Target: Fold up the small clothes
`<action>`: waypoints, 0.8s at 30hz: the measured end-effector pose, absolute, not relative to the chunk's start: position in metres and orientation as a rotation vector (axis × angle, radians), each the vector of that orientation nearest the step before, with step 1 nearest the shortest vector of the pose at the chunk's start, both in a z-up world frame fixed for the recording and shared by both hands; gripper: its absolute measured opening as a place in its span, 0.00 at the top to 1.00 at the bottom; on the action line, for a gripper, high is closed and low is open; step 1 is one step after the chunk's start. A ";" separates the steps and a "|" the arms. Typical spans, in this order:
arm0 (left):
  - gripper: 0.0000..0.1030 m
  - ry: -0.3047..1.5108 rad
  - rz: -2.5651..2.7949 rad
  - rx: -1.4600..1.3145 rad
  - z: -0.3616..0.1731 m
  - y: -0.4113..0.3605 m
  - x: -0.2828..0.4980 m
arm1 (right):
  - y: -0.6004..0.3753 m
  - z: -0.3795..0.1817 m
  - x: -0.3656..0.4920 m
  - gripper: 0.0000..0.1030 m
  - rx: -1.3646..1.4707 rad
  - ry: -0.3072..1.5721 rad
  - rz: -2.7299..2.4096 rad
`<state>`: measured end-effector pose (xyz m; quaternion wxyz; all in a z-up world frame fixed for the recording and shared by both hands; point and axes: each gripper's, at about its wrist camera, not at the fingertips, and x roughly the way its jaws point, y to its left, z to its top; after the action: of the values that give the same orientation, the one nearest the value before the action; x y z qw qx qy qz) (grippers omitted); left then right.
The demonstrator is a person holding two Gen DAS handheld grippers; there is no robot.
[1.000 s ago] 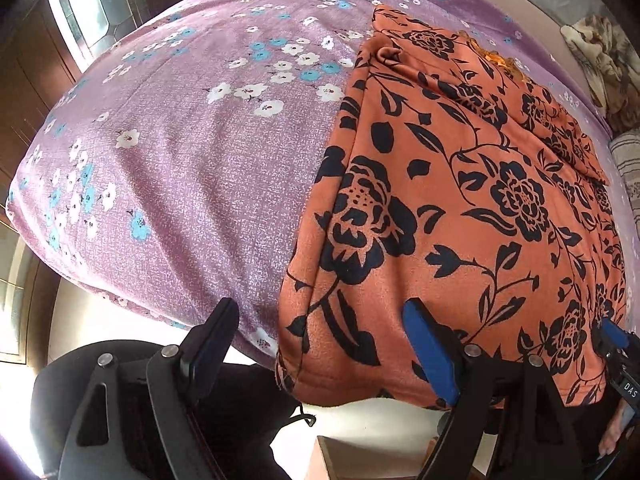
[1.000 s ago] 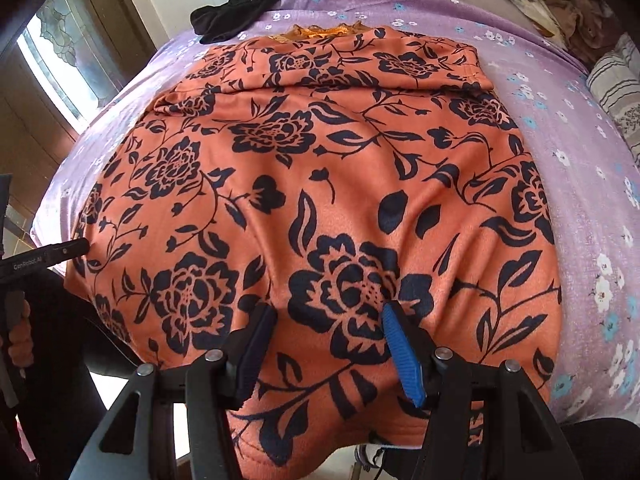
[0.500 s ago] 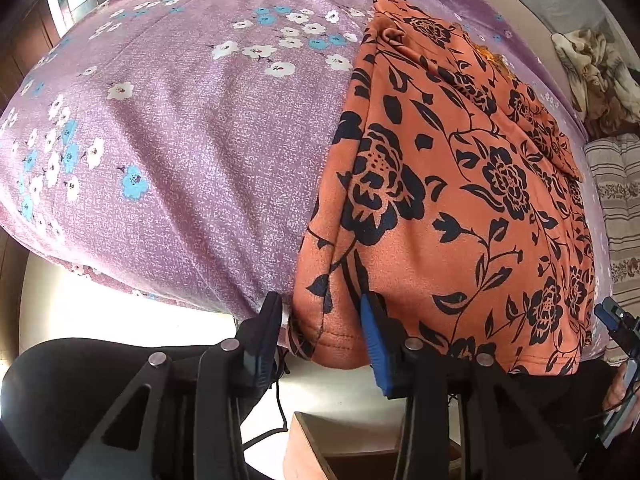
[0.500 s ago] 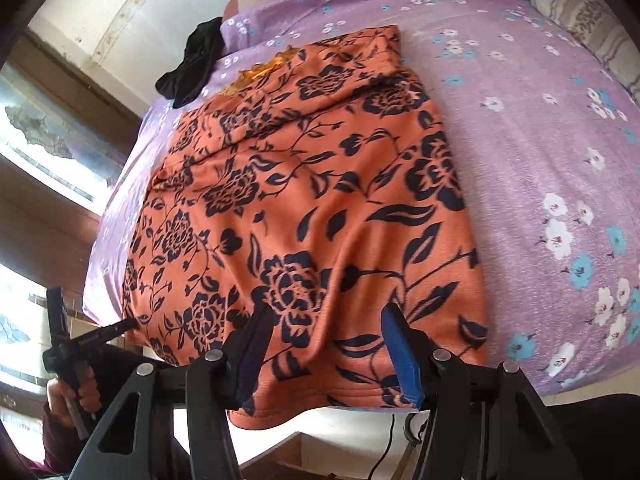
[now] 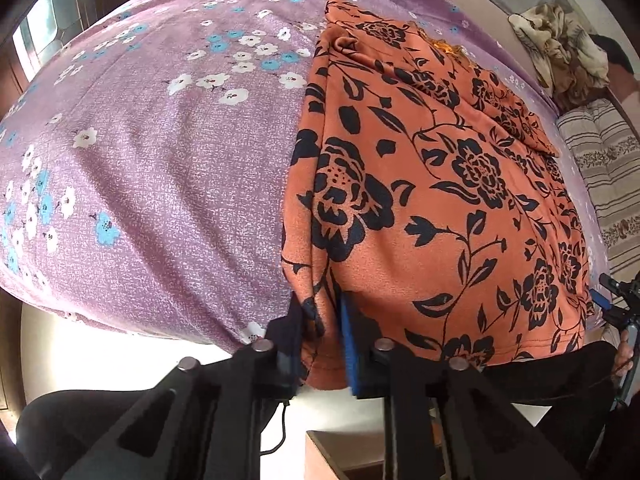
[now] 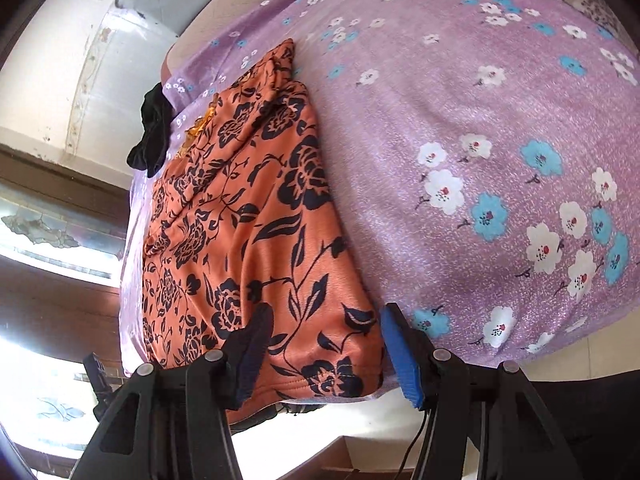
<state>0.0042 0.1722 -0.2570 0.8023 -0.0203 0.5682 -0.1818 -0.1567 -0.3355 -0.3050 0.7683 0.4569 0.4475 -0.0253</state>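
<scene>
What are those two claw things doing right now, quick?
Left gripper: jaws have just been closing and now pinch the near corner of the orange floral garment.
Right gripper: open, straddling the garment's other near corner, not gripping.

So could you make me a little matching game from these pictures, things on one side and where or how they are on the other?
Things:
1. left gripper
2. right gripper
3. black cloth
4. orange floral garment

States:
a. open around the garment's near corner
b. spread flat on the purple bedsheet
c. bunched at the bed's far end
d. shut on the garment's near corner

Pairs: 1-d, 2-a, 3-c, 4-b
</scene>
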 end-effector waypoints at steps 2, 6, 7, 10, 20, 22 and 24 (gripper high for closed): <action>0.90 1.204 -0.400 -0.035 -0.254 0.169 0.001 | -0.341 -0.316 -0.160 0.41 1.039 0.971 -0.062; 0.68 1.226 -0.395 -0.007 -0.259 0.164 0.001 | -0.327 -0.329 -0.156 0.45 1.086 1.010 0.018; 0.63 1.238 -0.406 -0.018 -0.261 0.163 0.001 | -0.321 -0.328 -0.154 0.51 1.039 1.028 -0.004; 0.63 1.229 -0.409 0.018 -0.261 0.161 -0.003 | -0.313 -0.322 -0.152 0.80 0.944 1.067 -0.059; 0.32 1.316 -0.364 0.019 -0.270 0.161 0.002 | -0.296 -0.316 -0.140 0.85 0.795 1.182 -0.096; 0.34 1.305 -0.375 0.012 -0.272 0.163 0.000 | -0.297 -0.316 -0.138 0.83 0.809 1.187 -0.095; 0.61 1.301 -0.383 -0.015 -0.273 0.166 0.001 | -0.293 -0.316 -0.136 0.83 0.788 1.180 -0.088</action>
<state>0.0011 0.1657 -0.2729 0.7787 -0.0071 0.6018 -0.1771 -0.1358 -0.2933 -0.3159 0.7577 0.3617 0.5417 -0.0406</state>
